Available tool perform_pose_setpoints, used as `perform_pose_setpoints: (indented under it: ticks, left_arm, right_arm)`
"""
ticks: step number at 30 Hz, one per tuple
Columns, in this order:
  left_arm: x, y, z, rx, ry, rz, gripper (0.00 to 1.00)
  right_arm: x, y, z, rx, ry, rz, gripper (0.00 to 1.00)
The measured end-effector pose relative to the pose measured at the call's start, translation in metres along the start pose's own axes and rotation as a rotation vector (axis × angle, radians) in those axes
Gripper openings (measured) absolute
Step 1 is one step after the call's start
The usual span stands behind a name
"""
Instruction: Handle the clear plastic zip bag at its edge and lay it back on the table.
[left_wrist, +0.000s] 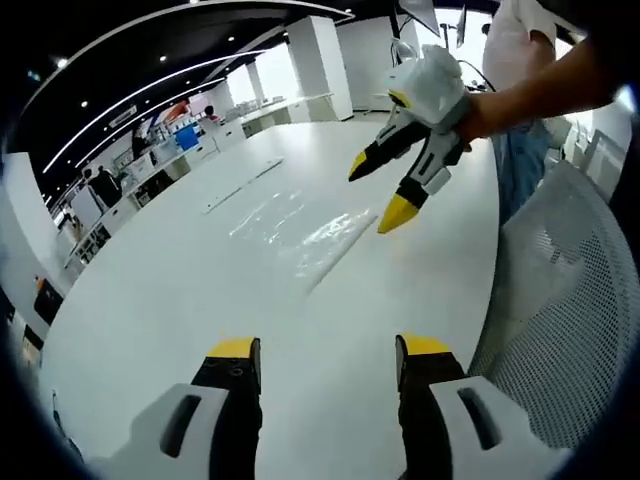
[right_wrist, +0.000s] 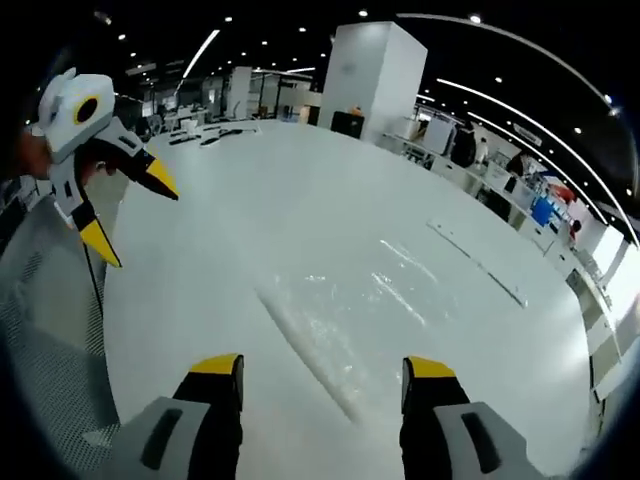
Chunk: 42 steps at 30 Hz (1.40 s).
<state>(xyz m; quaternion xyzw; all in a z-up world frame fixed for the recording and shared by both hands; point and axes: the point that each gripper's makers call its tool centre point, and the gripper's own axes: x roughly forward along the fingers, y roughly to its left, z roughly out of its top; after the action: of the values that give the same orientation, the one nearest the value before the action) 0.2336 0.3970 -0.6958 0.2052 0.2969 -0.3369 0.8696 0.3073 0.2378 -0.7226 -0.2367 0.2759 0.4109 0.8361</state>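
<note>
The clear plastic zip bag (left_wrist: 295, 228) lies flat on the white table (left_wrist: 180, 300), shiny and almost see-through; the right gripper view has the bag (right_wrist: 345, 315) just beyond its jaws. My left gripper (left_wrist: 328, 362) is open above the table, short of the bag, with nothing between its yellow-tipped fingers. My right gripper (right_wrist: 322, 380) is also open and empty, hovering near the bag's close edge. The right gripper (left_wrist: 388, 190) comes into the left gripper view held in a hand, above the bag's right side. The left gripper (right_wrist: 130, 215) appears at the left of the right gripper view.
A white mesh chair back (left_wrist: 560, 310) stands by the table's edge; the chair (right_wrist: 50, 320) also sits at lower left in the right gripper view. A thin flat strip (right_wrist: 478, 262) lies on the table beyond the bag. Desks, pillars and people are far off.
</note>
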Motion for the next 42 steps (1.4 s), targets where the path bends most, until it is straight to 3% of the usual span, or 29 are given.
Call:
perform_pose_setpoints:
  ticks: [4, 7, 12, 15, 25, 29, 37, 42]
  left_arm:
    - [0.0, 0.003, 0.001, -0.053, -0.013, 0.012, 0.56]
    - [0.0, 0.004, 0.002, -0.115, -0.042, 0.006, 0.65]
    - [-0.003, 0.004, -0.002, -0.114, -0.039, 0.03, 0.73]
    - [-0.005, 0.008, -0.006, -0.134, -0.041, 0.047, 0.79]
    - [-0.013, 0.005, -0.015, -0.16, -0.055, 0.07, 0.87]
    - [-0.018, -0.011, -0.003, -0.144, -0.132, 0.031, 0.97]
    - [-0.028, -0.018, 0.005, -0.157, -0.166, 0.039, 0.98]
    - [-0.036, -0.011, -0.006, -0.173, -0.154, 0.086, 0.97]
  right_arm:
    - [-0.008, -0.004, 0.006, -0.016, -0.038, -0.031, 0.76]
    - [-0.016, -0.005, 0.015, 0.008, -0.076, -0.043, 0.8]
    - [-0.028, -0.011, 0.028, 0.103, -0.151, -0.076, 0.91]
    - [-0.043, -0.009, 0.032, 0.124, -0.178, -0.086, 0.93]
    - [-0.066, 0.005, 0.02, 0.21, -0.216, -0.128, 0.98]
    - [-0.076, 0.012, 0.016, 0.194, -0.216, -0.15, 0.99]
    - [-0.094, 0.024, 0.021, 0.22, -0.265, -0.162, 1.0]
    - [-0.104, 0.026, 0.027, 0.247, -0.314, -0.182, 1.0]
